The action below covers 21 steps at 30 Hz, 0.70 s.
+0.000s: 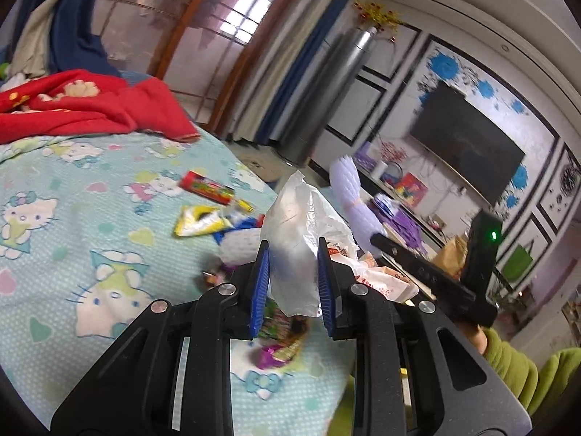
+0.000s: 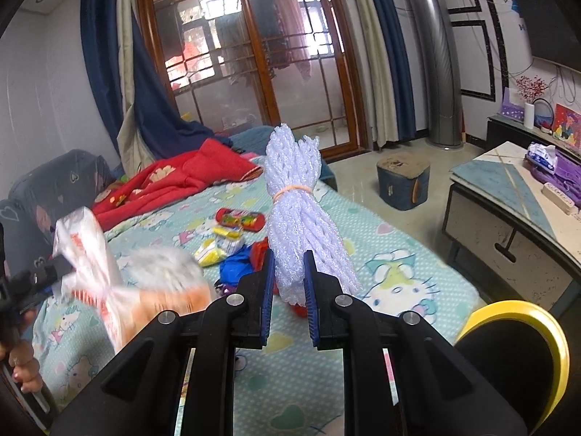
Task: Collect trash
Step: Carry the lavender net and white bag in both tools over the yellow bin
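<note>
I have the left gripper [image 1: 293, 254] clenched on the rim of a thin plastic bag [image 1: 305, 225], lifted above the bed [image 1: 72, 218] so the mouth hangs where trash can drop in; its printed body sags below, blurred in the right wrist view. My right gripper [image 2: 288, 269] is clamped on a bundle of white foam netting [image 2: 296, 210] tied with a rubber band, held upright and clear of the sheet, near the bag, which I judge is its destination. More trash waits on the bed: a red candy tube [image 1: 207, 187], a yellow wrapper [image 1: 199, 221] and a purple wrapper [image 1: 279, 348] under the bag.
</note>
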### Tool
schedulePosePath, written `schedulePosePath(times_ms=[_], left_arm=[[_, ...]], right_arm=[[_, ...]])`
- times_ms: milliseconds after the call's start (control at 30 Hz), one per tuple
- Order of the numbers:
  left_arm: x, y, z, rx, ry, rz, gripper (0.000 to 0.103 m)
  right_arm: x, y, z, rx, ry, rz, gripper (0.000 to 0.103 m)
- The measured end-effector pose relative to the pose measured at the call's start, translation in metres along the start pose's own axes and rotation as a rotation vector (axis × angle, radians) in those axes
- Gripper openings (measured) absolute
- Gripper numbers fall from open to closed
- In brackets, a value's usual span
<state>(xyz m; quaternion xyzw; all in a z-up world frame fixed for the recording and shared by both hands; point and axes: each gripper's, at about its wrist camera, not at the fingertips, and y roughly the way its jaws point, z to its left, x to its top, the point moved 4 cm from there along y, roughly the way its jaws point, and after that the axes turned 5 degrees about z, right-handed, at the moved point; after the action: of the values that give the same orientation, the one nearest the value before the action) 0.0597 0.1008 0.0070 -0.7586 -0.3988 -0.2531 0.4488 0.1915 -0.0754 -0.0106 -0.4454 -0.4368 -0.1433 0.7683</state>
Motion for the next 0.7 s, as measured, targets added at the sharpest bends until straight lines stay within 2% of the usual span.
schedulePosePath(times_ms=[133,367,700], left_arm=[[-0.008,0.012,-0.018,-0.034,0.031,0.041,0.018],[-0.021,0.03,-0.04,-0.043,0.094,0.074,0.018],[-0.03,0.047,-0.07,-0.052,0.17,0.092,0.018]], right_arm=[[0.005,-0.011,-0.01,-0.018,0.004,-0.017,0.015],[0.009,-0.032,-0.03,-0.051,0.013,-0.039,0.015],[-0.012,-0.063,-0.067,-0.115,0.047,-0.023,0.015]])
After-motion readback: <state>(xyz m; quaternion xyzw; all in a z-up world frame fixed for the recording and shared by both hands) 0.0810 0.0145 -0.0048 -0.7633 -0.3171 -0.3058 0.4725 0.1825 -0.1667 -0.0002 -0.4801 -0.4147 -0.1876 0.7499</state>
